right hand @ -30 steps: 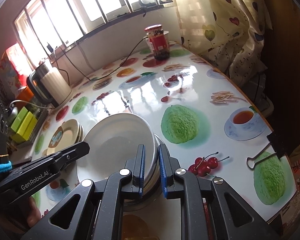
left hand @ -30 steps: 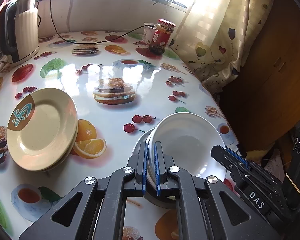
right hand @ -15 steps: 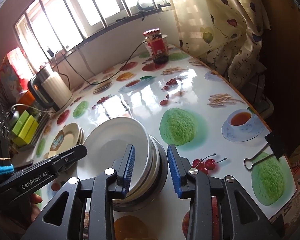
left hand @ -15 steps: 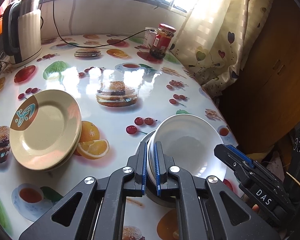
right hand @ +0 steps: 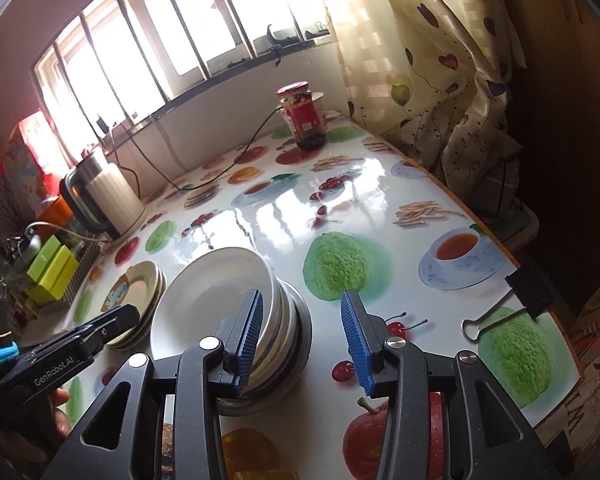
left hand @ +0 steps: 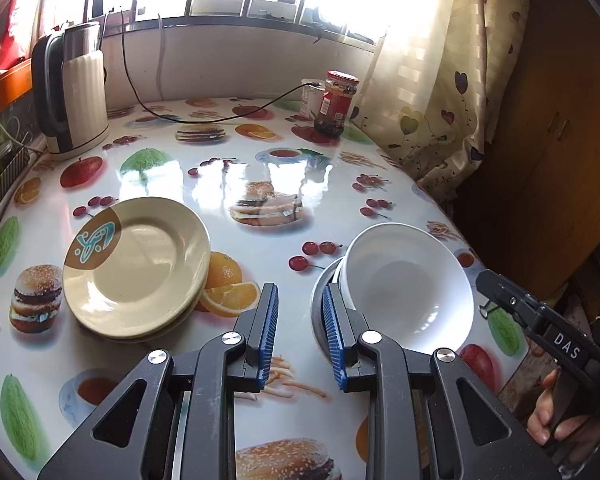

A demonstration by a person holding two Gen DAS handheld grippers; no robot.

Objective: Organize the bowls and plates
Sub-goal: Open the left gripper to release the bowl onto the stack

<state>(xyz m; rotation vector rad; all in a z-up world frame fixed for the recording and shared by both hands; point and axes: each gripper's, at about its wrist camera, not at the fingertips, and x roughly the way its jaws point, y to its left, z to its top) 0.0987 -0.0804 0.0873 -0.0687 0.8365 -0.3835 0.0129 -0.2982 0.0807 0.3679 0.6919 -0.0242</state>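
A stack of bowls (left hand: 408, 292), white ones nested in a metal one, stands on the fruit-print table (left hand: 204, 184) near its right edge. The left gripper (left hand: 299, 292) is just left of the stack with its jaws opening; only tablecloth shows between them. The right gripper (right hand: 302, 300) is at the stack's (right hand: 220, 296) near right side, its jaws opening too. The stack's edge shows between its pads, which do not press on it. Cream plates (left hand: 136, 264) with a brown and blue motif are piled to the left. Each gripper also shows in the other's view: right gripper (left hand: 540, 332), left gripper (right hand: 80, 340).
A white kettle (left hand: 76, 92) stands at the back left, its cable running across the table. A red-lidded jar (left hand: 336, 104) is at the back by the curtain (left hand: 432, 92). A binder clip (right hand: 504, 308) grips the table's right edge. Green boxes (right hand: 52, 272) lie far left.
Both grippers were shut on the top white bowl's rim. They have opened and drawn back a little, leaving the bowl in the stack.
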